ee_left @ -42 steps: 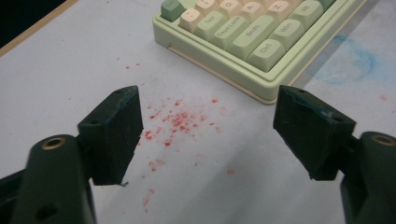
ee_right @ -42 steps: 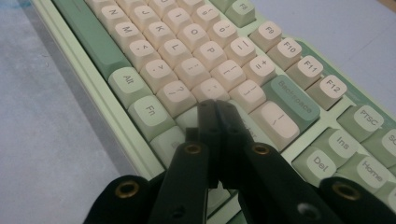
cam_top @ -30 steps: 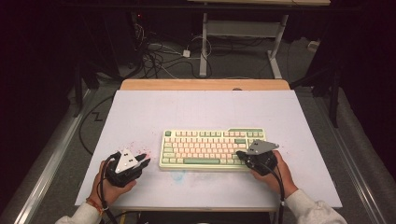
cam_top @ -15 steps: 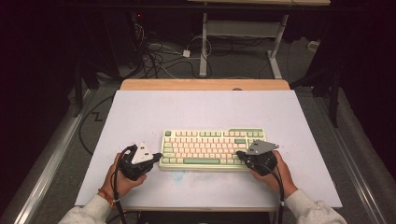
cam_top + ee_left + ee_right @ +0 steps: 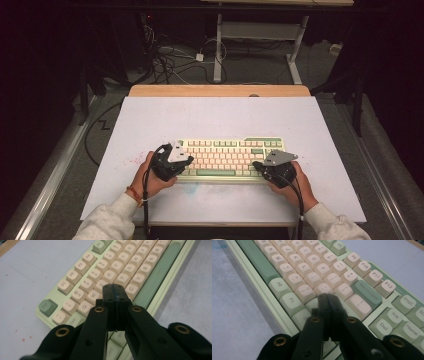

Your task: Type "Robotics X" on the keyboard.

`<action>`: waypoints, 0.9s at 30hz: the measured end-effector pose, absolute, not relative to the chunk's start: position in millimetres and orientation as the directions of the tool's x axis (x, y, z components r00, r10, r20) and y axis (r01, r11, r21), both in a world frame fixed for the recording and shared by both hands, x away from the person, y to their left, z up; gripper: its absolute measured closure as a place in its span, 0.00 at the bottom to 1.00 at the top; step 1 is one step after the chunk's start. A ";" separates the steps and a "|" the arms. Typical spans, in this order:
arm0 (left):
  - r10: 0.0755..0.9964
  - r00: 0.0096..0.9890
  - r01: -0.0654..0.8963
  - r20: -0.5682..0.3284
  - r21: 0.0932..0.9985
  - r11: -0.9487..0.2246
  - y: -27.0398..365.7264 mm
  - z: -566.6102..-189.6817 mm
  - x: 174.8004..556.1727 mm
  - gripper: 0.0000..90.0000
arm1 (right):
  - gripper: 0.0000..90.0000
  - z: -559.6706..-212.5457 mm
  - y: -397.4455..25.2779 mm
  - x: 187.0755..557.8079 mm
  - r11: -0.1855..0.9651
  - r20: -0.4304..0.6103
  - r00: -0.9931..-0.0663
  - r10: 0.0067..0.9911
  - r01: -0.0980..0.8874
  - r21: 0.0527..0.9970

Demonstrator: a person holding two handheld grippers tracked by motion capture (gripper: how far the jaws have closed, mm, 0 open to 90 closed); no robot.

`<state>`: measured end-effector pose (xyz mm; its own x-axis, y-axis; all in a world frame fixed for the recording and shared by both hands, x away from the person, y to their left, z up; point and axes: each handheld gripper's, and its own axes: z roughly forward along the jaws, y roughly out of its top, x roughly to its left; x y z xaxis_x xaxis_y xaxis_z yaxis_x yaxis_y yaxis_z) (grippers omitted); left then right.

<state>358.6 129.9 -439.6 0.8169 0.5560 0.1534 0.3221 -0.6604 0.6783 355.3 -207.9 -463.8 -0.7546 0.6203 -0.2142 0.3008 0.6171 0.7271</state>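
Observation:
A pale green keyboard with cream and green keys lies on the white table mat, near its front edge. My left gripper hangs over the keyboard's left end, shut and empty, its tips above the cream letter keys close to the green space bar. My right gripper sits at the keyboard's right front corner. It is shut too, and its jaws hover over the keys between the Fn key and the Backspace key.
The white mat covers a wooden table whose far edge shows. Beyond it, cables and a metal stand are on the dark floor. Faint red specks mark the mat left of the keyboard.
My left gripper has moved right from the bare mat onto the keyboard's left end. The right gripper has stayed at the keyboard's right front corner.

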 end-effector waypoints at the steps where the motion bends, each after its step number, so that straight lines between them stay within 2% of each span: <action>1: 0.555 0.816 0.322 0.158 0.674 -0.665 126.4 -440.5 361.3 0.97 | 1.00 -463.7 -208.0 355.3 0.618 -0.215 -0.755 0.620 0.300 0.727; 17: 0.532 0.834 0.332 0.142 0.641 -0.692 97.3 -446.5 391.3 0.98 | 1.00 -463.5 -208.0 355.5 0.621 -0.216 -0.756 0.618 0.300 0.724; 24: 0.527 0.833 0.316 0.169 0.636 -0.704 88.2 -445.9 396.0 0.98 | 1.00 -463.4 -207.8 355.5 0.621 -0.216 -0.756 0.618 0.301 0.723; 27: 0.517 0.837 0.324 0.179 0.600 -0.732 83.0 -451.2 398.1 0.98 | 1.00 -463.3 -207.6 355.3 0.622 -0.216 -0.756 0.618 0.302 0.723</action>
<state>398.1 83.0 -451.2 0.8369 0.5172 0.1793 0.3238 -0.7317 0.5997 355.3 -207.6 -463.3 -0.7556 0.6183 -0.2163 0.3018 0.6217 0.7227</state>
